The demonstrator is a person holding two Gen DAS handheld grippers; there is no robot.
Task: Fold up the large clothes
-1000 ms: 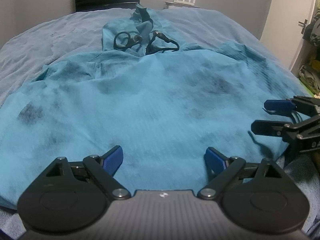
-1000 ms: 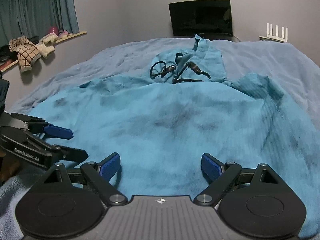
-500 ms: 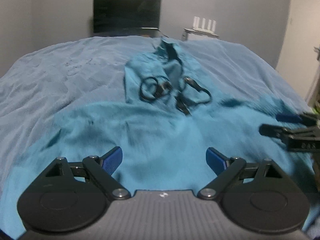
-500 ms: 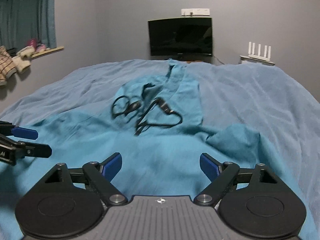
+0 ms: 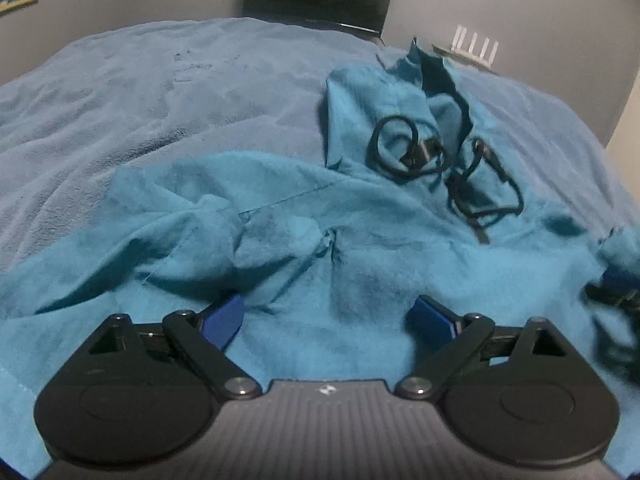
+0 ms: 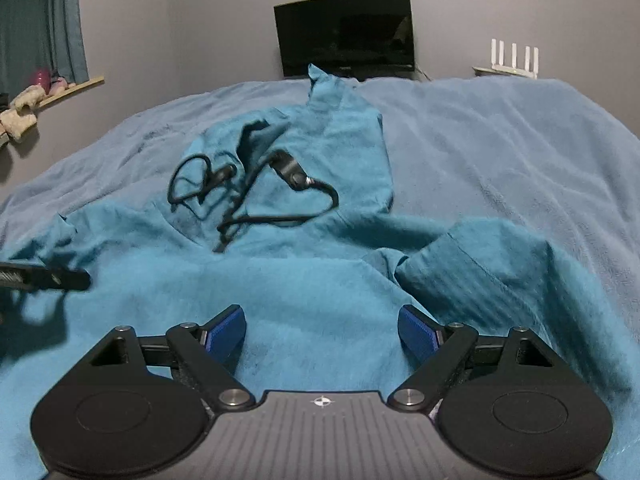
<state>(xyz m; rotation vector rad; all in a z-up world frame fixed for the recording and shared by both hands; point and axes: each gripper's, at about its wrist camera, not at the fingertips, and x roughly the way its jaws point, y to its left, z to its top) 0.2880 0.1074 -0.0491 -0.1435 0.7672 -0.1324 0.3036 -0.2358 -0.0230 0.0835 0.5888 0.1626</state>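
A large teal hooded garment (image 5: pixel 360 240) lies face up on the bed, hood (image 5: pixel 384 92) at the far end with black drawcords (image 5: pixel 440 160) coiled on it; it also shows in the right wrist view (image 6: pixel 320 280). My left gripper (image 5: pixel 330 316) is open, its blue pads low over the rumpled left shoulder and sleeve. My right gripper (image 6: pixel 322 332) is open over the chest, beside the bunched right sleeve (image 6: pixel 480 264). Each gripper shows blurred at the edge of the other's view: the right one (image 5: pixel 612 292) and the left one (image 6: pixel 44 278).
The bed has a grey-blue blanket (image 6: pixel 500 140) that spreads around the garment. A dark TV (image 6: pixel 346 34) and a white router (image 6: pixel 514 60) stand at the far wall. A window sill with soft items (image 6: pixel 28 108) is at the left.
Both grippers have moved forward along the garment toward the hood, from the lower body to the shoulders. The sleeves now lie bunched. Both stay open.
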